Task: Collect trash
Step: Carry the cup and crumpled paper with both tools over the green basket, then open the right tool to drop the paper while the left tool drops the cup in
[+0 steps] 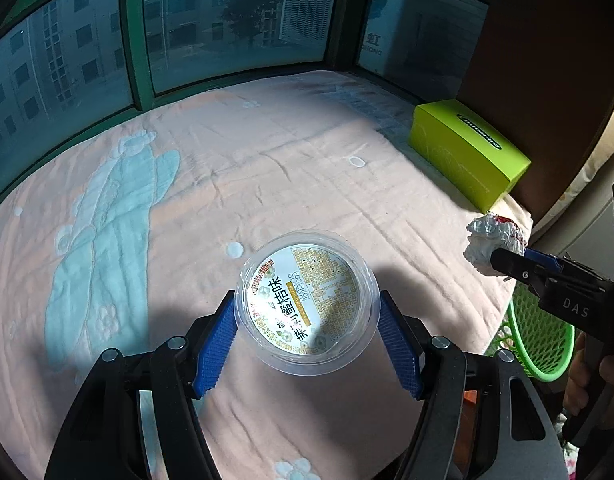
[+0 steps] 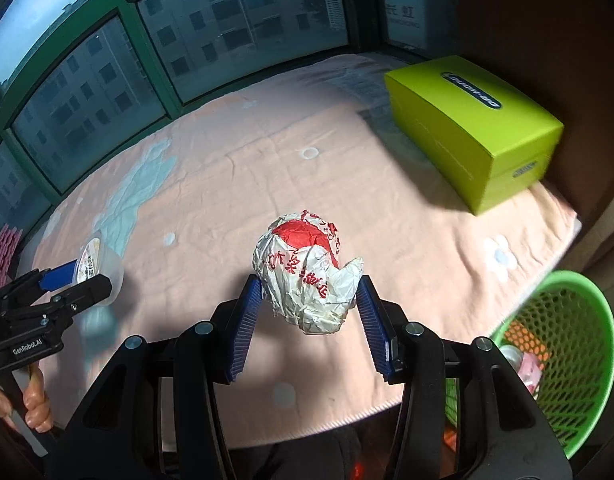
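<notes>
Both clamped: round clear cup [image 1: 307, 300], crumpled wrapper [image 2: 307, 276]

Cup [image 1: 307, 300]: clear, lid white with black and gold print. Wrapper [image 2: 307, 272]: white, red patch and characters. Box [image 2: 475, 128]: lime green. Basket [image 2: 567, 344]: green mesh. Blanket [image 1: 287, 168]: pink, pale blue motifs. Pads [image 1: 215, 344]: blue, ribbed

We note a lime-green box [image 2: 473, 128] at the far right of a peach blanket [image 1: 267, 168] bearing a pale blue pattern [image 1: 107, 220]. Green-framed windows [image 1: 139, 32] stand behind.
</notes>
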{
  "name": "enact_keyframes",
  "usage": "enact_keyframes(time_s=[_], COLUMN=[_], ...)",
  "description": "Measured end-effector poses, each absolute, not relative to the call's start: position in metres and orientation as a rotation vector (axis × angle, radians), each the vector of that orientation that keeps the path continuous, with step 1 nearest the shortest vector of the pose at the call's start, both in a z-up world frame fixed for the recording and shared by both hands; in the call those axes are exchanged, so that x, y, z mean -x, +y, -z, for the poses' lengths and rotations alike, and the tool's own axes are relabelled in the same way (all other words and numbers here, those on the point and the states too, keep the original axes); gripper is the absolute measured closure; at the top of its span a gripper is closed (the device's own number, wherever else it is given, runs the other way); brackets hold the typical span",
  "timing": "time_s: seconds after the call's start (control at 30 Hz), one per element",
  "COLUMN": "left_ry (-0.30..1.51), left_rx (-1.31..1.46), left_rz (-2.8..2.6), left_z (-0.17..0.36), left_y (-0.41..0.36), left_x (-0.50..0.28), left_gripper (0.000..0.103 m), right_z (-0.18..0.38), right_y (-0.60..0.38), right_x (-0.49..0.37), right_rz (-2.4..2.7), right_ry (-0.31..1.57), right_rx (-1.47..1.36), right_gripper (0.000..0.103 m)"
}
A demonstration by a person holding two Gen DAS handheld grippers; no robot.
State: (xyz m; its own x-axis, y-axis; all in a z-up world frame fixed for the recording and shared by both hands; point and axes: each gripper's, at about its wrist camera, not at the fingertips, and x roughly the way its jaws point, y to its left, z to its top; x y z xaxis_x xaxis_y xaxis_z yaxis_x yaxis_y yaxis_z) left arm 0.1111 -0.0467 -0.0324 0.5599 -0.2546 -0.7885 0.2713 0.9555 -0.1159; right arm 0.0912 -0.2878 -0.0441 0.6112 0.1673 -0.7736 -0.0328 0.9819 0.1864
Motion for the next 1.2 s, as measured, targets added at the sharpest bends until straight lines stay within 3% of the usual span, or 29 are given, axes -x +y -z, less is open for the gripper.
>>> enact_keyframes(time_s=[1.2], left_ry=[0.921], left_rx=[-0.228], left_rz=[0.674], left_z=[0.023], left_y=[-0.265], left_x=[-0.071], left_gripper=[0.037], right_z=[0.070], right_y=[-0.511], right_x=[0.062], right_rz=[0.390], right_ry=[0.937], right_rx=[-0.334], right_gripper=[0.049])
